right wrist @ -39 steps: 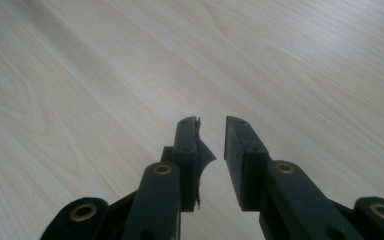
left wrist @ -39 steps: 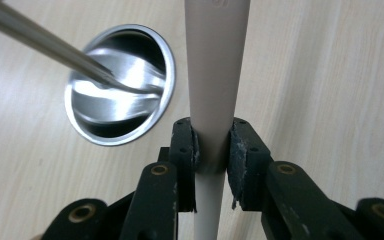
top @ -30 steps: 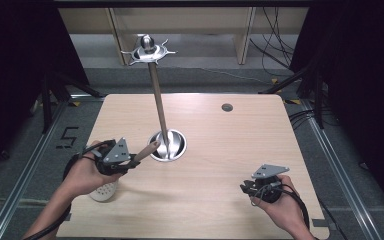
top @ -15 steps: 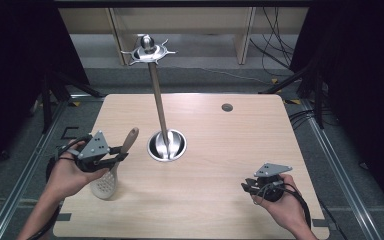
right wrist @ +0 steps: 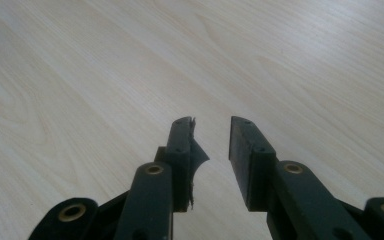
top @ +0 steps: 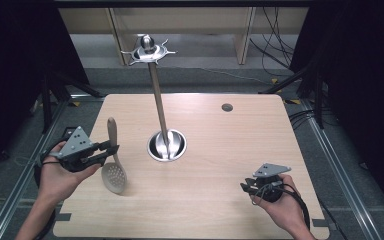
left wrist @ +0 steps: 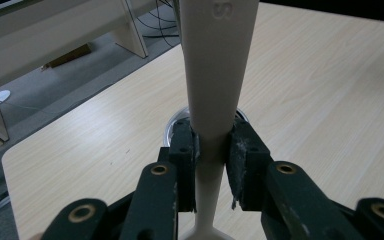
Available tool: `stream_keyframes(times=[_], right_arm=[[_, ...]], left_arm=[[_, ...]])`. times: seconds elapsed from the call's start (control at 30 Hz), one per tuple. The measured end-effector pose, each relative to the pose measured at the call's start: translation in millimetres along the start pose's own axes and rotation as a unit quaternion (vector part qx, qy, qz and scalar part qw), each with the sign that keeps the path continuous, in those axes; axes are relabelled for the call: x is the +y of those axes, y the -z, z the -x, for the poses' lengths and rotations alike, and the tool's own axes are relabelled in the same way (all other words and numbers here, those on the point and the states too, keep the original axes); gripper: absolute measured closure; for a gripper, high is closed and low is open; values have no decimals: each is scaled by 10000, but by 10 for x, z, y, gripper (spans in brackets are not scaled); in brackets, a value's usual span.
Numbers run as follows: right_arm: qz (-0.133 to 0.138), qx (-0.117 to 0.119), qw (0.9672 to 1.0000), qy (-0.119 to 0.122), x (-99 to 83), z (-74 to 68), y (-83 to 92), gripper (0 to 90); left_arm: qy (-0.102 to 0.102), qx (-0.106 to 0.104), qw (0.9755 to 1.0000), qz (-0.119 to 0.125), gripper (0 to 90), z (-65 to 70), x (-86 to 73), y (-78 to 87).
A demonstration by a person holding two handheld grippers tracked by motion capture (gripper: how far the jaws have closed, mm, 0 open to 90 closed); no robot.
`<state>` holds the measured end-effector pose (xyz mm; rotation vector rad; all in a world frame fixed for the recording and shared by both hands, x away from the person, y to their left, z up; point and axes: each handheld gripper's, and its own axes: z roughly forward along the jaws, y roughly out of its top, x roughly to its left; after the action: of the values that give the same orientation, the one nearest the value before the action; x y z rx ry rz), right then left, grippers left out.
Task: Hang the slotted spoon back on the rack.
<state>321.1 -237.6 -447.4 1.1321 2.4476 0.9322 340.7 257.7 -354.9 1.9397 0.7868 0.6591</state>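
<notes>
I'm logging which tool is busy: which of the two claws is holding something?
The left claw: its jaws clamp the handle of the beige slotted spoon. The right claw sits open above bare table.

A light wooden table (top: 260, 145) stands on grey floor (top: 200, 50), dark curtains (top: 360, 60) flanking it.

I am looking at a lab-like recording booth: black curtains (top: 10, 75) are hanging on both sides of the pale wooden counter (top: 220, 145), loose black cables (top: 275, 47) are trailing across the grey floor (top: 200, 57), and metal floor rails (top: 337, 160) are flanking it.
</notes>
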Motion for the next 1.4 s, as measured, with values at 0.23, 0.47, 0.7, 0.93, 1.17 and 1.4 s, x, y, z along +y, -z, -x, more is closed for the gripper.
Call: stream_keyframes(times=[0.23, 0.47, 0.7, 0.93, 1.17, 1.4], right_arm=[[109, -26, 9999, -120, -12, 0, 17, 711], [132, -61, 9999, -43, -7, 14, 23, 706], [153, -46, 9997, -160, -13, -11, 10, 703], [173, -51, 9997, -184, -12, -10, 15, 700], [185, -57, 9996, -195, -14, -9, 12, 695], [148, -41, 9995, -269, -10, -9, 22, 689]], left_arm=[[164, 121, 9991, 367, 742, 28, 58, 9], [483, 246, 9972, 516, 742, 53, 90, 32], [619, 313, 9957, 612, 742, 44, 140, 37], [778, 474, 9931, 743, 742, 37, 203, 18], [792, 542, 9922, 798, 741, 45, 267, -3], [752, 587, 9918, 850, 741, 48, 360, -13]])
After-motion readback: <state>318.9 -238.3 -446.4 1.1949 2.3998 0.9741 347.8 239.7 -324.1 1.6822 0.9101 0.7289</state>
